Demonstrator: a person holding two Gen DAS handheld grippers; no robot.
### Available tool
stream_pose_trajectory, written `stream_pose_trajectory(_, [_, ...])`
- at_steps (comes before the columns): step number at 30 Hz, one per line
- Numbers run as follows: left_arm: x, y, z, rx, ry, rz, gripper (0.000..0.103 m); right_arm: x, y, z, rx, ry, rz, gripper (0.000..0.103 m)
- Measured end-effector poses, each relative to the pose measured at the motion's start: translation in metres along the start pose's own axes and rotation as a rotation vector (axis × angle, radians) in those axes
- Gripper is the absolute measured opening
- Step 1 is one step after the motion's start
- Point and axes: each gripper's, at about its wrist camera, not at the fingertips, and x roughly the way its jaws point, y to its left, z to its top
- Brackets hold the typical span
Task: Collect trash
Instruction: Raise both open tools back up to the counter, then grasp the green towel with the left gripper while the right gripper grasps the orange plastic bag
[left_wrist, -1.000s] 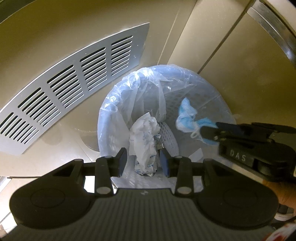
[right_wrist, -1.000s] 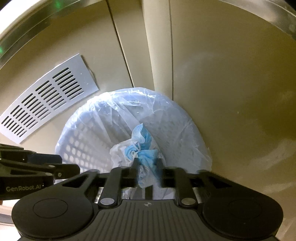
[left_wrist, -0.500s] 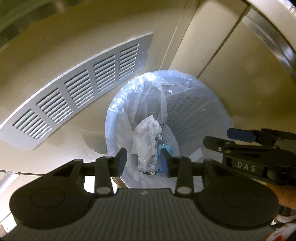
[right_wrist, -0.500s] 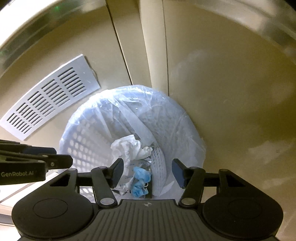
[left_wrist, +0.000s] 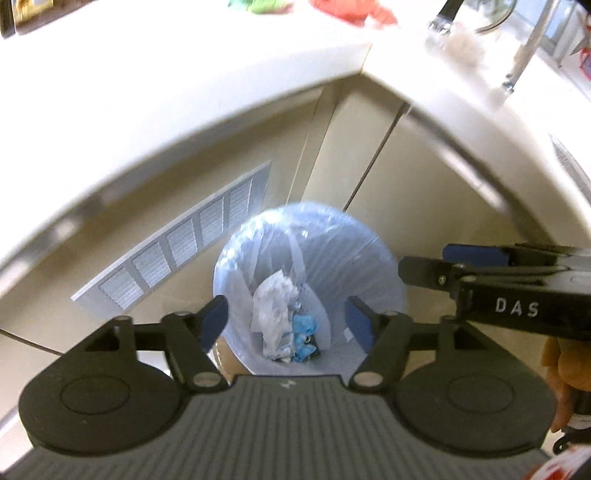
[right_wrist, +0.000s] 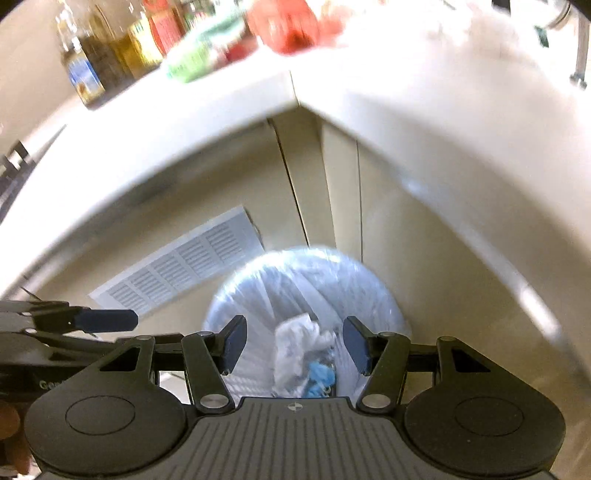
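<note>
Where a second ago both grippers hung low over the bin, each clamped on a piece of trash, both now sit higher, so that the white counter (left_wrist: 229, 92) edge and blurred items on it have come into view. The left gripper (left_wrist: 288, 319) has just been opening; its jaws stand well apart with nothing between them, and the crumpled white wrapper (left_wrist: 275, 310) it held lies down inside the lined waste bin (left_wrist: 369, 258). The right gripper (right_wrist: 293, 345) has also just been opening and is likewise spread and empty; the blue mask (right_wrist: 319, 380) it carried rests at the bottom of the bin, touching the wrapper on that piece's right side. In the left wrist view the wrapper's long axis runs up and down the picture, leaning slightly, its upper end towards the vent grille (left_wrist: 184, 254) side. The mask is bunched, so its direction cannot be told.
</note>
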Motion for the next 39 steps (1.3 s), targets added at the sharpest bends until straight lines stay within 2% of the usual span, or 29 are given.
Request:
stream_pose_trajectory(4, [-0.028,-0.006,0.010,0.020,-0.054,-0.014,0.078,-0.033,0.008,0.015,0.013,-0.070,0.008,0.058])
stream_pose_trajectory(10, [-0.070,-0.008,0.038,0.026,-0.182,-0.010,0.087,-0.075,0.009,0.044,0.022,-0.195,-0.016,0.058])
stream_pose_trajectory(15, [-0.092,-0.006,0.067,0.031,-0.278,0.026,0.091,-0.092,0.006,0.074,0.032,-0.275,-0.034,0.058])
stream_pose_trajectory(19, [-0.104,-0.003,0.088,0.013,-0.326,0.065,0.092,-0.095,0.006,0.091,0.019,-0.313,-0.025,0.058])
stream_pose_trajectory(26, [-0.105,0.001,0.112,-0.023,-0.353,0.111,0.094,-0.091,-0.004,0.122,-0.023,-0.327,0.012,0.058])
stream_pose_trajectory(39, [-0.092,-0.002,0.146,-0.069,-0.362,0.241,0.094,-0.060,-0.018,0.170,-0.153,-0.284,0.102,0.059])
